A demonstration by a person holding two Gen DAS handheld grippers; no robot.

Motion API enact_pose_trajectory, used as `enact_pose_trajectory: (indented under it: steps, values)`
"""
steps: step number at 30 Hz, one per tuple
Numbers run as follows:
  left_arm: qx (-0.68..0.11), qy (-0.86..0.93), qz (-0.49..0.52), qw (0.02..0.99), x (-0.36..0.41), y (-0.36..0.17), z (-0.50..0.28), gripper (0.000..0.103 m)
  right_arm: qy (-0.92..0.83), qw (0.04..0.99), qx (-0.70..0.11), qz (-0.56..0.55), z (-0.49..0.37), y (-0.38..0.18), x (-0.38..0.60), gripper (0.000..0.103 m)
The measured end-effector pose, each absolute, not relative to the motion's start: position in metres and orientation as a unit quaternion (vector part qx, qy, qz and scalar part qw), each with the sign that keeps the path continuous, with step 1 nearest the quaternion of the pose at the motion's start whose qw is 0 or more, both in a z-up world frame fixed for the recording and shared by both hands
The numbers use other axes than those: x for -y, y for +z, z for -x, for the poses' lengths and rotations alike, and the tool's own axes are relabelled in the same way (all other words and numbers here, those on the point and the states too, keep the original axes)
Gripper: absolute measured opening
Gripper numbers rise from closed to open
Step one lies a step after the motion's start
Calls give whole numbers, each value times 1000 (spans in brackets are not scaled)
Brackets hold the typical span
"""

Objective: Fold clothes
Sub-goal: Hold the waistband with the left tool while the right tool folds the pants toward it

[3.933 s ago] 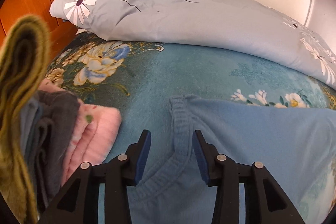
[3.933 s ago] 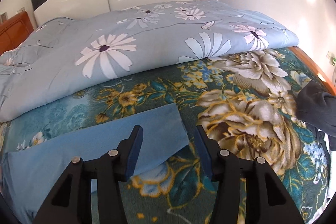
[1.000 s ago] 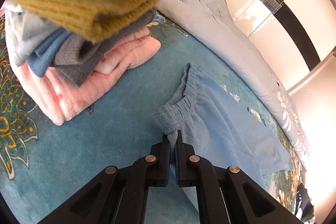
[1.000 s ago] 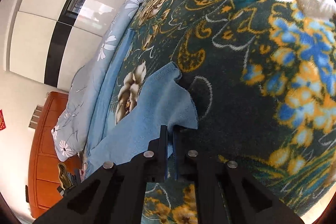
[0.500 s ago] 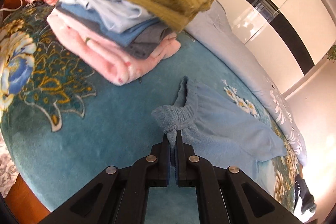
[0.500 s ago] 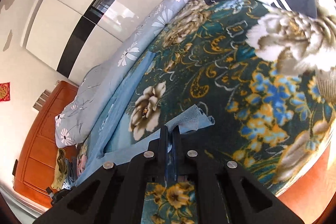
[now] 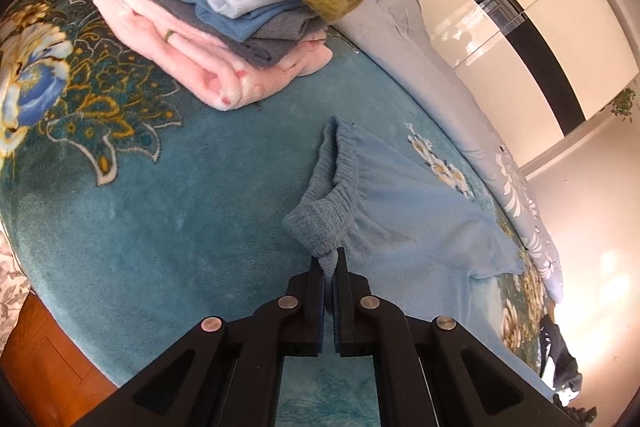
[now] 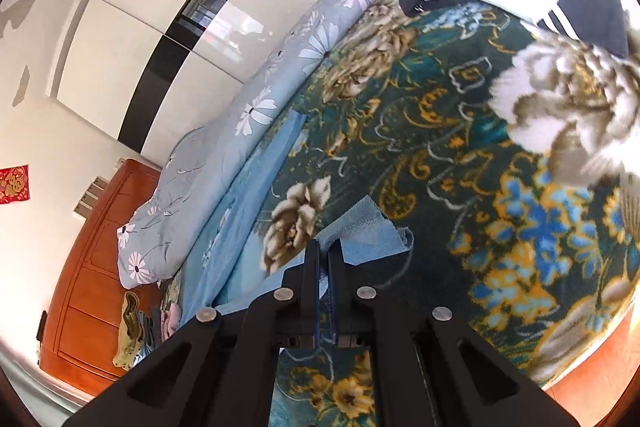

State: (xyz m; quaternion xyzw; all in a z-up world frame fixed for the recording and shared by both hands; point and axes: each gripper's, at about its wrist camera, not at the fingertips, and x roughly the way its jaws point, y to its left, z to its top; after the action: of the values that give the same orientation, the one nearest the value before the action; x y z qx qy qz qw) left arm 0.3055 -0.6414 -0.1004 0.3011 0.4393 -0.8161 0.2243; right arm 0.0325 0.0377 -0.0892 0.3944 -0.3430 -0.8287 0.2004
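While both claws are pinching the same light blue trousers [image 7: 404, 215], the garment is lying stretched across the teal floral bedspread [image 7: 168, 211]. The left claw [image 7: 330, 259] is clamping the ribbed elastic waistband, lifting it off the bed, and the right claw [image 8: 323, 251] is gripping the hem of a trouser leg at the far end. Judging by this, the lengthwise fold is getting under way; next, the lifted edge probably needs carrying over onto the opposite edge, aligned, clear of the stack of folded clothes [image 7: 224, 7] nearby.
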Motion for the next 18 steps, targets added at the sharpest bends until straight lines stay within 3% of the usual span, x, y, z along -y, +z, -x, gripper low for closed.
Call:
enact_pose_trajectory:
  steps: [8, 18]
  values:
    - [-466, -811, -290, 204, 667, -70, -267, 5, -851, 199, 328, -359, 25, -32, -13, 4]
    - [-410, -816, -310, 264, 695, -76, -182, 7, -866, 171, 282, -377, 150, -2, 68, 4]
